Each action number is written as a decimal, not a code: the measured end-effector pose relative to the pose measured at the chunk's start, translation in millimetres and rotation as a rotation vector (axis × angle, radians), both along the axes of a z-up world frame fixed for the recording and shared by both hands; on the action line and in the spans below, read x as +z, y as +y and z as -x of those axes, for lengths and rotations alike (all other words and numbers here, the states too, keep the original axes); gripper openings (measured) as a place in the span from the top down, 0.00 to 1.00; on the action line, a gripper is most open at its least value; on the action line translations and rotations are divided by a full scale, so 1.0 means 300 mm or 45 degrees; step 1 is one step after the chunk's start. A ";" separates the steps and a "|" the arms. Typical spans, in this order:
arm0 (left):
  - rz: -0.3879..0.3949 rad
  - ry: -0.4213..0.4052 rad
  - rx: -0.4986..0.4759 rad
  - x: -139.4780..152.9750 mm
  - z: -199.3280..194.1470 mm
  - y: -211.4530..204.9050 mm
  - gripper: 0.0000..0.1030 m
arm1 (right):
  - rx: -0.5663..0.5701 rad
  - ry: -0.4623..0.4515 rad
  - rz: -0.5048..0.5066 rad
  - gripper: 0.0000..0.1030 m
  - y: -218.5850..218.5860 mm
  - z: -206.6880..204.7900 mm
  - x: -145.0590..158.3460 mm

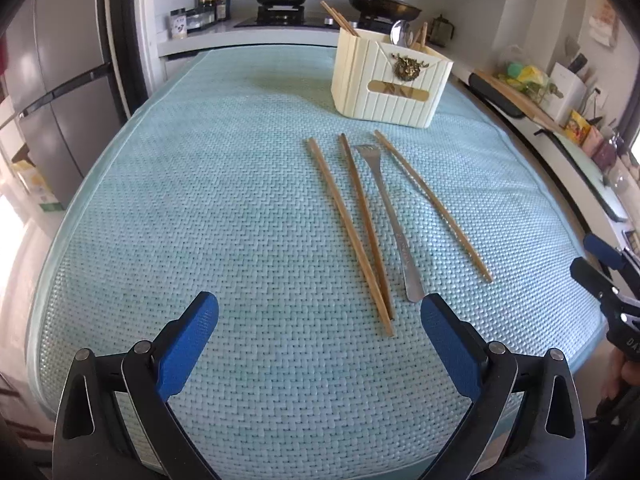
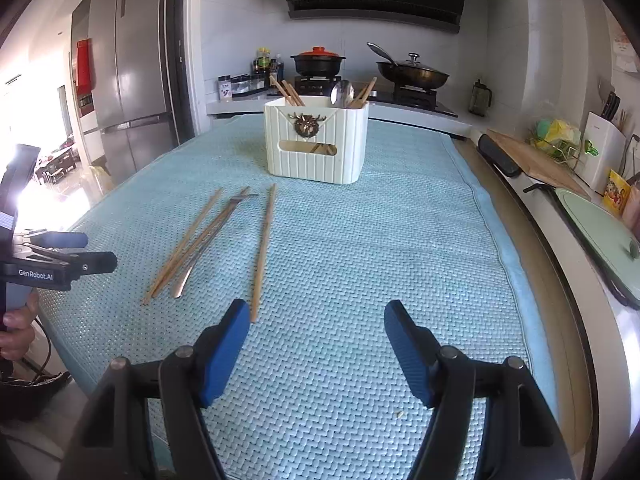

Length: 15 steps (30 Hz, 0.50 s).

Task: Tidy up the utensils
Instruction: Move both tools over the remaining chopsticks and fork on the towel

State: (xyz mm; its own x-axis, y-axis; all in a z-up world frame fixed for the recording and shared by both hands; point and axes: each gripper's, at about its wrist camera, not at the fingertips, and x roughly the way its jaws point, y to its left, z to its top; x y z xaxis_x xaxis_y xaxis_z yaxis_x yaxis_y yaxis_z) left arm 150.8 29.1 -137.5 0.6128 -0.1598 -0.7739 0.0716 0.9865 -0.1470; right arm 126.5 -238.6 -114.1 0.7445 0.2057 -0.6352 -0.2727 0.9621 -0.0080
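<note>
You held both claws spread and empty above the counter (image 1: 200, 184), the left claw (image 1: 320, 312) nearest the paired chopsticks (image 1: 352, 236), the right claw (image 2: 316, 316) by the lone chopstick (image 2: 262, 256). Next you needed to pinch one and carry it to the holder (image 1: 390, 84).

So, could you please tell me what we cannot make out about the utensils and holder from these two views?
- Utensil holder interior: both views, its cream walls hide the compartments and the lower parts of the chopsticks and spoon standing in it.
- Fork handle lettering: left wrist view, too small to read.
- Fork tines: right wrist view, too small and overlapped by a chopstick.
- Right gripper: left wrist view, cut off by the right edge.
</note>
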 end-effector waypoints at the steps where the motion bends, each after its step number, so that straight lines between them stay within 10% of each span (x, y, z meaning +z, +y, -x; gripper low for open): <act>1: 0.046 0.003 0.011 0.000 -0.002 0.014 0.02 | 0.011 -0.009 -0.013 0.31 0.008 -0.004 0.006; 15: 0.055 0.072 0.125 -0.044 -0.049 0.066 0.02 | 0.064 0.057 0.009 0.31 0.104 -0.052 -0.035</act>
